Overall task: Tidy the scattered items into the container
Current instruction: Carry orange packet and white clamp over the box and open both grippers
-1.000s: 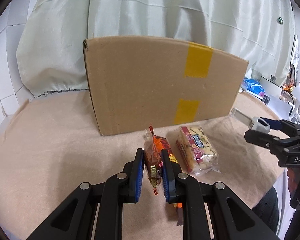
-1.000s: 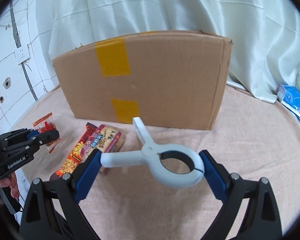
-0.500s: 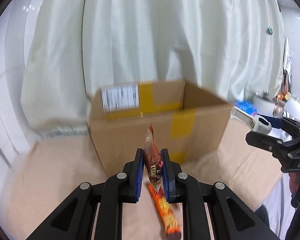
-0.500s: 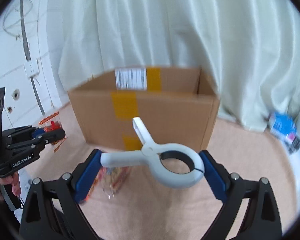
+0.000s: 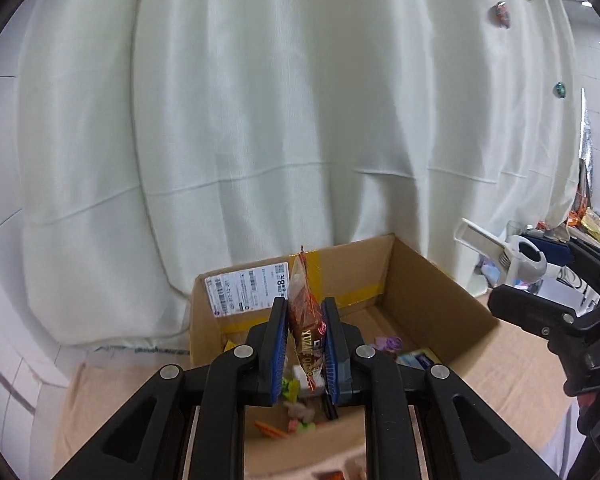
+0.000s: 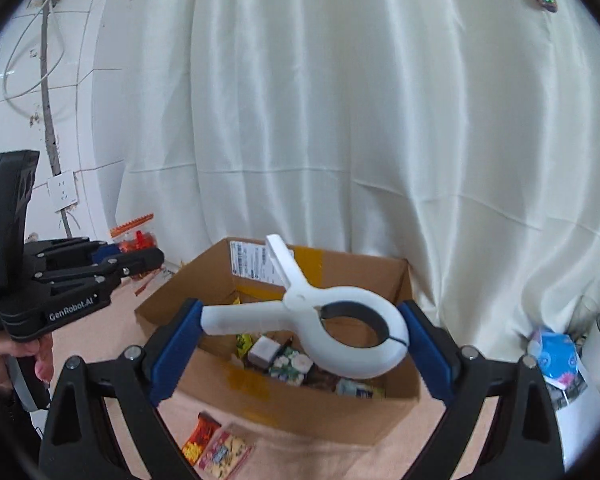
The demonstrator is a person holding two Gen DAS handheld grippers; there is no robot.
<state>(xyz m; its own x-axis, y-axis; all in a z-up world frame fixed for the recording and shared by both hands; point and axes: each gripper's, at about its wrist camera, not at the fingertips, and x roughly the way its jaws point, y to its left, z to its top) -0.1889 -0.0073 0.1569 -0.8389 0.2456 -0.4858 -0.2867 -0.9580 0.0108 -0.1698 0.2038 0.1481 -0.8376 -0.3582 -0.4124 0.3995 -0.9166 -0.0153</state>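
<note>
My left gripper (image 5: 305, 320) is shut on a red-orange snack packet (image 5: 306, 316), held upright above the open cardboard box (image 5: 432, 300). In the right wrist view that packet (image 6: 134, 242) pokes out of the left gripper (image 6: 140, 254) at the left. My right gripper (image 6: 300, 328) is shut on a large white spring clamp (image 6: 340, 320), lying crosswise between the blue pads above the box (image 6: 300, 404). From the left wrist view the clamp (image 5: 508, 250) and the right gripper (image 5: 540, 276) hang over the box's right side. Several small items lie inside the box.
On the beige tablecloth in front of the box lie an orange snack bar (image 6: 200, 438) and a wrapped cake pack (image 6: 226, 450). A white curtain (image 5: 280, 120) hangs behind. A blue tissue pack (image 6: 556, 356) sits at the right. A person's hand (image 6: 4, 356) grips the left handle.
Both grippers have risen from table level to above the box, carrying the packet and the clamp. The box's open top and contents have come into view.
</note>
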